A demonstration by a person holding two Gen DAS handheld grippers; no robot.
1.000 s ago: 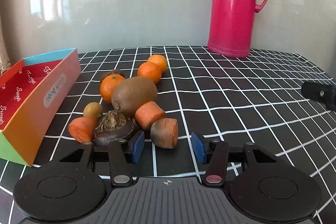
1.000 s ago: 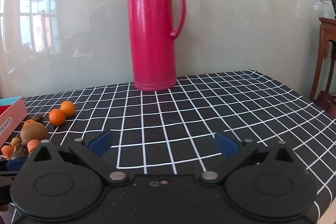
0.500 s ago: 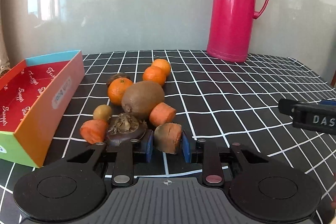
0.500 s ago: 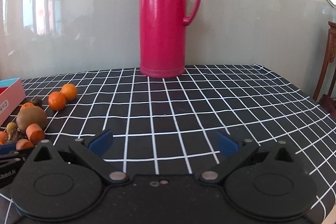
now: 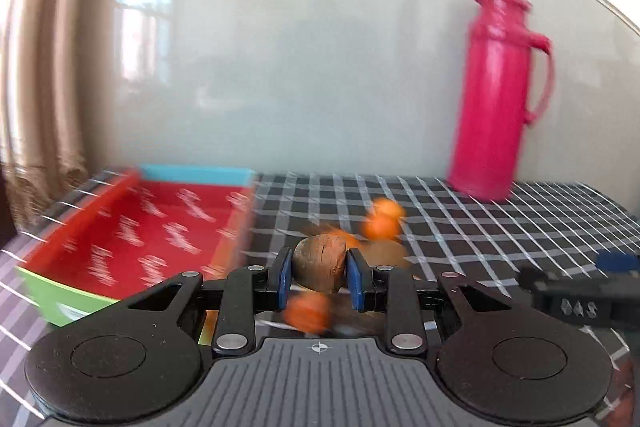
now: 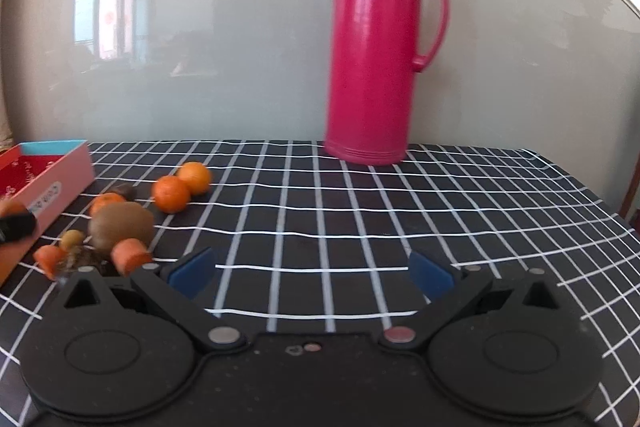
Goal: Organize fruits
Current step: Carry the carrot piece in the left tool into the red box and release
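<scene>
Carrot chunk, brownish cut face, clamped between blue pads of left gripper, lifted clear of bench, lower centre of left wrist frame. Sharp against blurred background, so judged mid-carry. Box with red printed floor, blue far wall, green near corner, at left of frame, just beside and left of held chunk; no fruit seen inside in either view. Chunk not yet over box opening as far as can be told.

Progress judged early: one piece in grip, nothing deposited. Left on bench, lower left of right wrist frame: kiwi, two oranges touching each other, a third orange behind kiwi, small dark fruit beside it, small yellowish fruit, two carrot pieces near frame bottom, dark husky item between them, partly hidden. All bunched near box's right wall.

Right gripper spread wide, nothing between pads, hovering over bare checkered cloth, well apart from pile. Pink thermos upright at back of bench, upper centre-right, not involved. Tip of left gripper visible at far left edge of right wrist frame.
</scene>
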